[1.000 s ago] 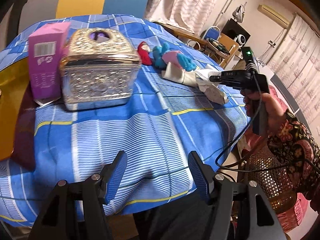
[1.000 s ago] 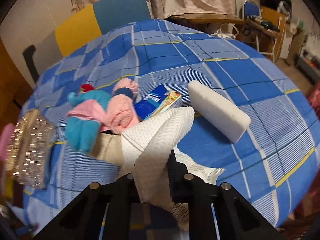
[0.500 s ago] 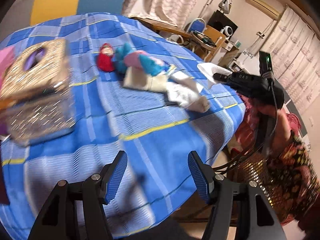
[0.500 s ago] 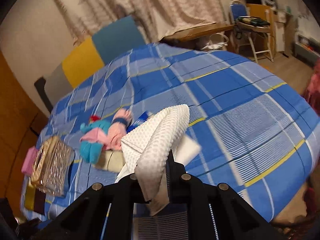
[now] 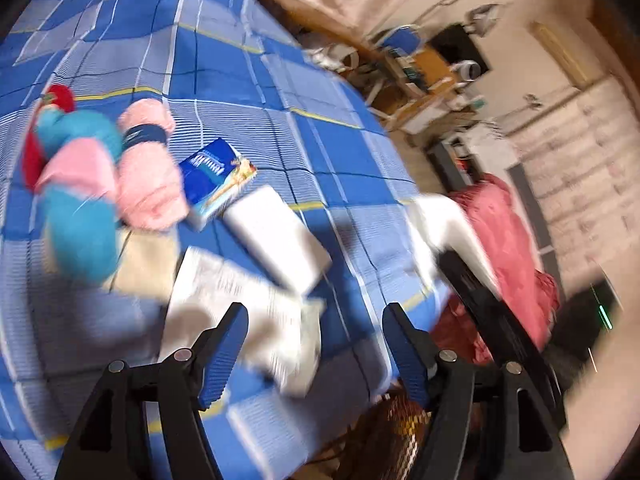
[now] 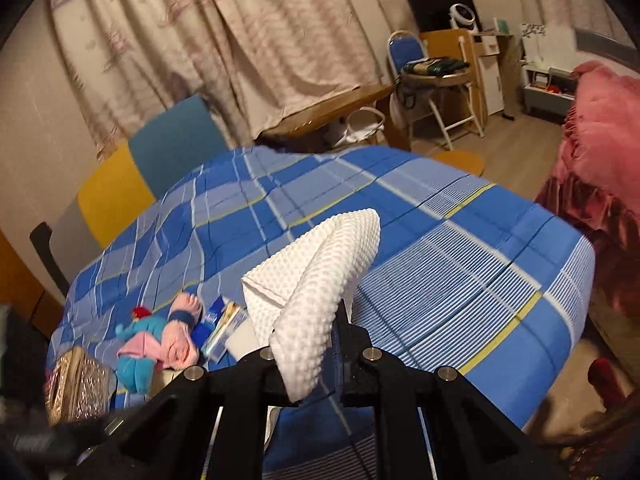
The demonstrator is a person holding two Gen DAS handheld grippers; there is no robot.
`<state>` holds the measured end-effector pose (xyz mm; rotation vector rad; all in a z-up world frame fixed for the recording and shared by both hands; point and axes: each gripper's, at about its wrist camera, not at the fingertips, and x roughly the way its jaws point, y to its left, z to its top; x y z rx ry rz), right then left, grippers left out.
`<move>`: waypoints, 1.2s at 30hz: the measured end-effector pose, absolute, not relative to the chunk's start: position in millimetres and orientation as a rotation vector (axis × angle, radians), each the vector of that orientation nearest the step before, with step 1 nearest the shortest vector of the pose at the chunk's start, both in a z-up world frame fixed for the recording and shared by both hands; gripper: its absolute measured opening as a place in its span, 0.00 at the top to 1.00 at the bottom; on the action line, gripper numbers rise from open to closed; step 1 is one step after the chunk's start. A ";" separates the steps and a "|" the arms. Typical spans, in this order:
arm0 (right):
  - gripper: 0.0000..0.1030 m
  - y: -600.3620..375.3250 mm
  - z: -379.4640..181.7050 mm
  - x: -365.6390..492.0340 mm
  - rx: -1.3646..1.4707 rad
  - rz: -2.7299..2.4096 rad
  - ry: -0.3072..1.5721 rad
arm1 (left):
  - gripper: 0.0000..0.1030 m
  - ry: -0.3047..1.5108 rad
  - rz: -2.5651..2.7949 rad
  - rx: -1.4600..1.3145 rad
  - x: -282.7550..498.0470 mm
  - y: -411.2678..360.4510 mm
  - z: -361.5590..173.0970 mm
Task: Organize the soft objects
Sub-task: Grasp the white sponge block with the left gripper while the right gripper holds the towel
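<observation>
A folded white waffle cloth (image 6: 320, 280) is pinched in my right gripper (image 6: 308, 360), which is shut on it and held above the blue checked tablecloth (image 6: 440, 280). The left wrist view is blurred; it shows that cloth (image 5: 452, 232) lifted at the table's right edge. My left gripper (image 5: 314, 354) hovers over a crumpled white cloth (image 5: 240, 304), its jaws opening with nothing pressed between the pads. Beyond lie a white sponge block (image 5: 276, 240), a blue tissue packet (image 5: 216, 176), a pink fuzzy piece (image 5: 148, 184), a blue and pink plush toy (image 5: 76, 184) and a beige cloth (image 5: 144, 264).
A glittery gold box (image 6: 76, 388) stands at the table's near left. A yellow and blue chair (image 6: 140, 176) is behind the table. A pink bedspread (image 6: 600, 152) hangs on the right, and a wicker basket (image 5: 392, 424) sits below the table edge.
The left view has swung right, from the gold box to the soft pile, and its jaws stand wider. The right gripper has risen and drawn back with the white cloth.
</observation>
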<state>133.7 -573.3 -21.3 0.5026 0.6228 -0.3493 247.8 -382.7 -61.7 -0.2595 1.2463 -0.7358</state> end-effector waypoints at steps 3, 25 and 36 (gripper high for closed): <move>0.90 -577.9 -17.5 130.0 0.509 -0.378 0.599 | 0.30 1.304 -0.629 -0.219 270.2 -411.0 -77.5; 0.90 -599.5 -17.2 117.3 0.637 -0.418 0.557 | 0.19 1.281 -0.435 0.222 271.3 -495.3 -124.8; 0.90 -593.8 -18.3 119.7 0.604 -0.410 0.566 | 0.26 1.221 -0.593 -0.037 256.5 -430.4 -88.9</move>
